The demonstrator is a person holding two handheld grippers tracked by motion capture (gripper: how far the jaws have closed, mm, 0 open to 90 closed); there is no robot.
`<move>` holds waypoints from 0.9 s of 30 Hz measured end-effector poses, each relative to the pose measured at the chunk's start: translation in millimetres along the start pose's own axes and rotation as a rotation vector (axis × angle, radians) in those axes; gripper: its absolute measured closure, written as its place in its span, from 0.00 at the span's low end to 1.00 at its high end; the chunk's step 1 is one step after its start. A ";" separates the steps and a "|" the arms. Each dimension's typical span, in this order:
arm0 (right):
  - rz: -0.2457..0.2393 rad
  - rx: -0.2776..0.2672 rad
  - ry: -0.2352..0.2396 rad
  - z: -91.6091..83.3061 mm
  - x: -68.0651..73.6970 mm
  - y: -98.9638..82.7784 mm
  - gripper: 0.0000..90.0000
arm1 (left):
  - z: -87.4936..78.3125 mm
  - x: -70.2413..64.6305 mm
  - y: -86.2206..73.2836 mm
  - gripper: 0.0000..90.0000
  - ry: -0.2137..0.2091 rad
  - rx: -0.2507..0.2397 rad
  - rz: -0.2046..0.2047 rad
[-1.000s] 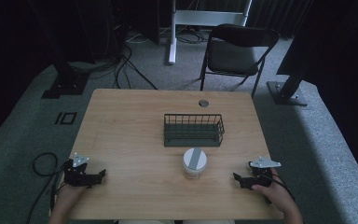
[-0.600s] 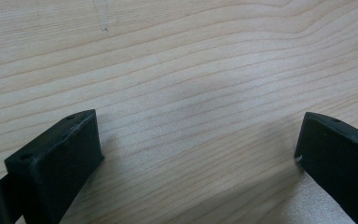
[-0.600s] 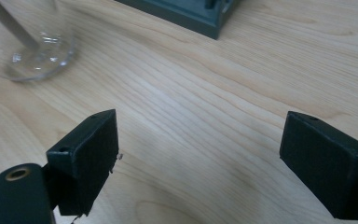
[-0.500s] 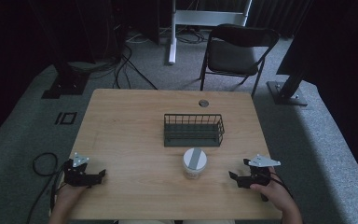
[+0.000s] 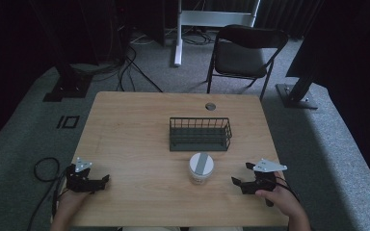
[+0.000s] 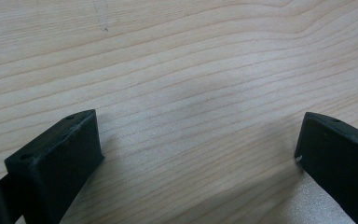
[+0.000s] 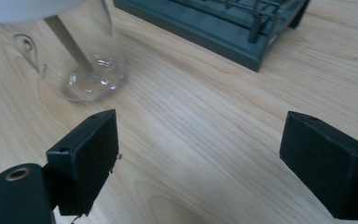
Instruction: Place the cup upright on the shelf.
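Both tongs, left [image 5: 98,182] and right [image 5: 241,179], gape empty near the table [image 5: 139,125] front edge, seemingly clear of the jar [image 5: 201,167].

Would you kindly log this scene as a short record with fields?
surface: wooden table
jar: clear jar with white lid, upright, just in front of the basket
basket: dark wire basket, looks empty
right gripper: open, beside the jar, not touching it
left gripper: open, over bare wood at the near left
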State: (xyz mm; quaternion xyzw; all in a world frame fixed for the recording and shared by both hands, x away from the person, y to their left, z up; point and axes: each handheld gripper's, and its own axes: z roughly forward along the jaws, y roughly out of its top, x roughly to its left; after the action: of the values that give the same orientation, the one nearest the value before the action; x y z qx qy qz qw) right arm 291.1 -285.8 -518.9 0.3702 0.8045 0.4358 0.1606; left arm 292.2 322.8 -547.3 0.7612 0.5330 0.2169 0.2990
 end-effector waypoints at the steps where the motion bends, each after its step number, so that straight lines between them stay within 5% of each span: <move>1: 0.001 -0.002 0.002 0.2 0.4 0.2 0.13 | 0.0 0.0 0.0 0.01 0.000 0.000 0.000; 27: -0.054 -0.029 0.114 29.8 33.6 12.1 0.13 | 0.0 0.0 0.0 0.01 0.000 0.000 0.000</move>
State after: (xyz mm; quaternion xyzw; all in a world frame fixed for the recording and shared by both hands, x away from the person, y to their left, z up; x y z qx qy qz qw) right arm 291.3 -239.5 -523.8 0.3205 0.8157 0.4632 0.1317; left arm 292.2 322.8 -547.3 0.7612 0.5331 0.2168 0.2990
